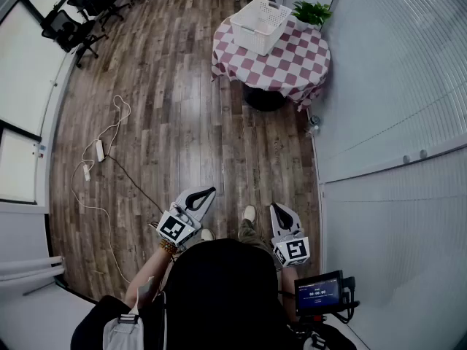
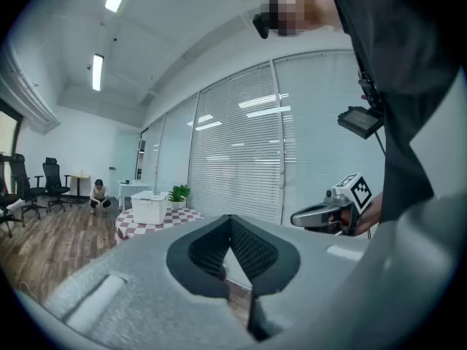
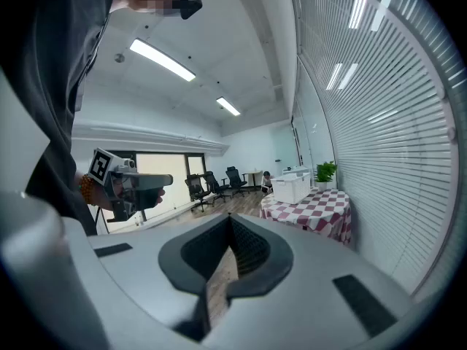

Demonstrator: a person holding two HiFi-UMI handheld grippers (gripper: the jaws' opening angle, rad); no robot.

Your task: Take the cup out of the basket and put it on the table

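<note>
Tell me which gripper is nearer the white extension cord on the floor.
Left. The left gripper is held above the floor just right of the extension cord in the head view; the right gripper is farther right, by the partition wall.

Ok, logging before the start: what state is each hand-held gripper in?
Left hand-held gripper: closed, empty.
Right hand-held gripper: closed, empty.

Round surface (image 1: 288,57), draped in a red-and-white checked cloth (image 1: 310,86), stands on the wooden plank floor (image 1: 182,122) and bears a white slatted basket (image 1: 260,24) at its far left part, with a green potted plant (image 1: 312,12) just beside it.
</note>
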